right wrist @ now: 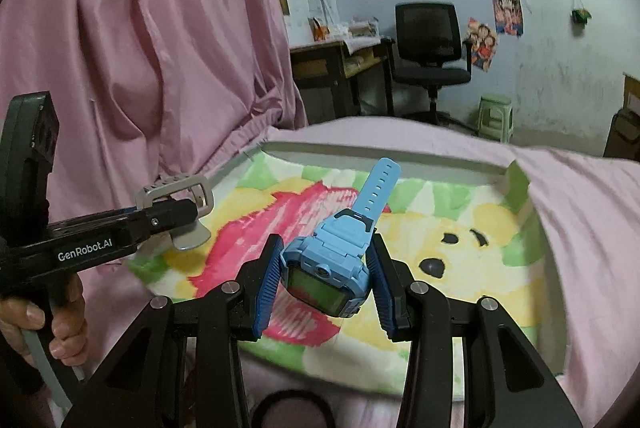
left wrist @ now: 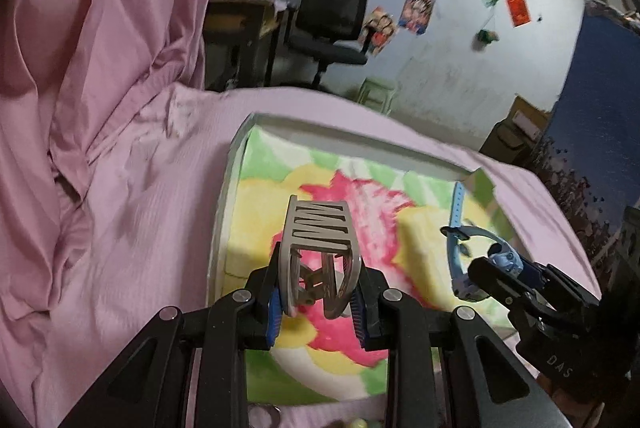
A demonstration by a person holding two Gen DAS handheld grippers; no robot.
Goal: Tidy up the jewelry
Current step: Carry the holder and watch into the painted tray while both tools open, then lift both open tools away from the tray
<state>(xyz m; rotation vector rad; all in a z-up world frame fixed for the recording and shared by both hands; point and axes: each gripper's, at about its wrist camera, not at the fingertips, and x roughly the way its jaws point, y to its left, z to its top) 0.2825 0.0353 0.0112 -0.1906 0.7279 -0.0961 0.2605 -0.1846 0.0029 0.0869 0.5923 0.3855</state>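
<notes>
A shallow white box, lined with a green, yellow and red cartoon cloth, lies on a pink bedsheet. My left gripper is shut on a wide silver slotted cuff bracelet and holds it over the box's near left part. In the right wrist view that gripper and cuff come in from the left, with a hand on the handle. My right gripper is shut on a blue smartwatch, strap pointing away, above the cloth.
A pink curtain hangs at the left beside the bed. Beyond the bed stand a black office chair, a cluttered desk and a green stool. A dark ring lies on the sheet near my right gripper's base.
</notes>
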